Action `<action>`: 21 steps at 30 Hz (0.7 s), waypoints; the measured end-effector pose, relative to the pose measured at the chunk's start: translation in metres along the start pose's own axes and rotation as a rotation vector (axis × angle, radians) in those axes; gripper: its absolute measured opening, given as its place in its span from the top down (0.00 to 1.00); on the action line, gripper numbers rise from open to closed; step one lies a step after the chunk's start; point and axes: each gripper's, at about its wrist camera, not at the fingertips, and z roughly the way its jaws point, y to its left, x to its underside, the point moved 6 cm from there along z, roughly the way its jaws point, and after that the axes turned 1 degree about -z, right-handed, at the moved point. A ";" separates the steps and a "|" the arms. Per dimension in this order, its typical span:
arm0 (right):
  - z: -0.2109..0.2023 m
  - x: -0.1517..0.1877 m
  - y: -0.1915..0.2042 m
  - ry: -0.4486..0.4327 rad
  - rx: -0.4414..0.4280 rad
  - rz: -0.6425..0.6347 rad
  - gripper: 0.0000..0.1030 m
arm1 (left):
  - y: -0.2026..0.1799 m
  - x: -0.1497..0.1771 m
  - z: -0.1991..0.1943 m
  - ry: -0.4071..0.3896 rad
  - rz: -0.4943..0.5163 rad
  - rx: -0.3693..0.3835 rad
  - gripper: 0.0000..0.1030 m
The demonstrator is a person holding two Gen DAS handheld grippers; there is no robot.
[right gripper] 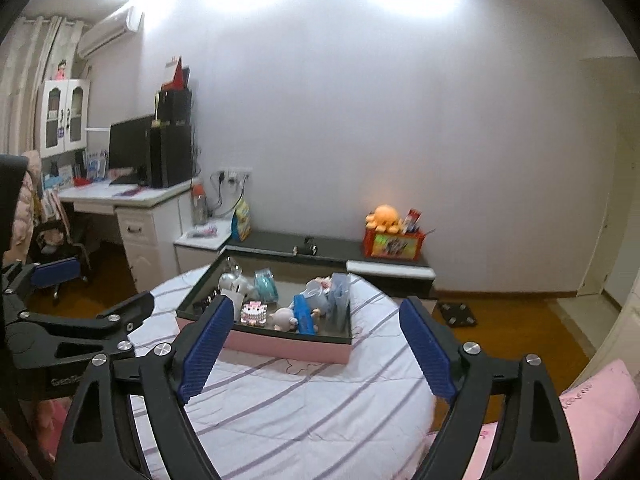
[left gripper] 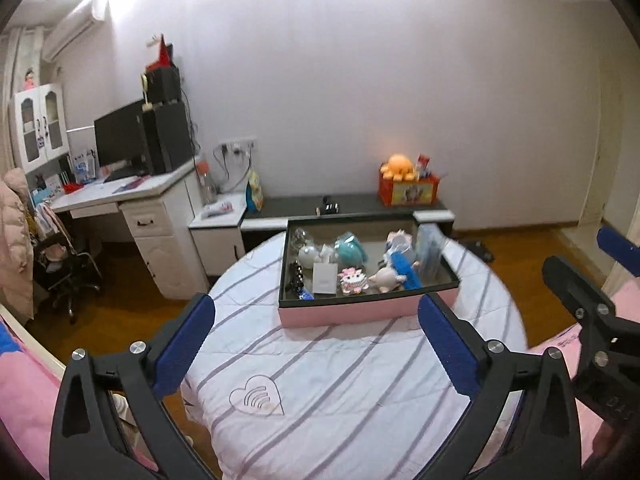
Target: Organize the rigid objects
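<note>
Two grippers, both with jaws spread wide and holding nothing: left gripper (left gripper: 316,344), right gripper (right gripper: 318,344), side by side above the striped tablecloth (left gripper: 340,380). One pink-sided tray (left gripper: 360,312) of small figurines lies straight ahead of both on the round table's far half, well apart from the pads, long axis crosswise to the fingers. Neither gripper is clearly nearer; the blue comb-like piece (left gripper: 405,270) sits toward the tray's right.

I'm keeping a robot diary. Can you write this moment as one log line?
left gripper: open, holding nothing | right gripper: open, holding nothing | pink tray: full of toys, on striped cover | stage: approaching
</note>
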 end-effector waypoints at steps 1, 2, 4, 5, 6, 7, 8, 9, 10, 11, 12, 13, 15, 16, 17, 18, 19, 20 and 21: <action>-0.010 -0.001 0.000 -0.019 0.006 0.007 0.12 | 0.001 0.000 -0.009 -0.017 -0.005 0.000 0.00; -0.018 -0.002 0.001 -0.034 0.008 0.012 0.03 | 0.001 -0.001 -0.019 -0.039 -0.007 -0.003 0.00; -0.036 -0.003 0.000 -0.084 0.023 0.029 0.00 | 0.002 -0.002 -0.035 -0.075 -0.006 -0.013 0.00; -0.043 -0.004 -0.001 -0.097 0.030 0.036 0.00 | 0.003 -0.002 -0.043 -0.093 -0.007 -0.021 0.00; -0.048 -0.006 -0.001 -0.109 0.032 0.040 0.00 | 0.003 -0.002 -0.049 -0.103 -0.009 -0.024 0.00; -0.055 -0.007 -0.002 -0.127 0.034 0.044 0.00 | 0.004 -0.002 -0.055 -0.114 -0.012 -0.026 0.00; -0.059 -0.008 -0.002 -0.139 0.042 0.046 0.00 | 0.004 -0.003 -0.062 -0.130 -0.018 -0.025 0.00; -0.065 -0.008 -0.003 -0.152 0.055 0.047 0.00 | 0.004 -0.003 -0.066 -0.141 -0.021 -0.024 0.00; -0.071 -0.010 -0.003 -0.168 0.077 0.046 0.00 | 0.004 -0.003 -0.071 -0.152 -0.024 -0.025 0.00; -0.074 -0.011 -0.004 -0.176 0.090 0.046 0.00 | 0.004 -0.004 -0.077 -0.170 -0.025 -0.029 0.00; -0.078 -0.011 -0.006 -0.183 0.099 0.049 0.00 | 0.003 -0.004 -0.082 -0.183 -0.024 -0.031 0.00; -0.082 -0.011 -0.007 -0.194 0.105 0.057 0.00 | 0.003 -0.005 -0.087 -0.204 -0.021 -0.035 0.00; -0.089 -0.011 -0.008 -0.205 0.101 0.069 0.00 | 0.002 -0.005 -0.096 -0.226 -0.019 -0.041 0.00; -0.093 -0.011 -0.009 -0.214 0.099 0.079 0.00 | 0.001 -0.006 -0.099 -0.234 -0.019 -0.035 0.00; -0.096 -0.011 -0.010 -0.221 0.100 0.083 0.00 | 0.000 -0.007 -0.103 -0.243 -0.020 -0.020 0.00; -0.099 -0.011 -0.010 -0.226 0.105 0.084 0.00 | 0.000 -0.007 -0.105 -0.248 -0.020 -0.010 0.00; -0.101 -0.011 -0.011 -0.234 0.111 0.083 0.00 | 0.000 -0.007 -0.107 -0.255 -0.021 -0.003 0.00; -0.103 -0.011 -0.010 -0.238 0.113 0.083 0.00 | -0.001 -0.007 -0.110 -0.264 -0.023 -0.002 0.00; -0.105 -0.012 -0.010 -0.241 0.111 0.083 0.00 | 0.000 -0.008 -0.112 -0.277 -0.025 -0.005 0.00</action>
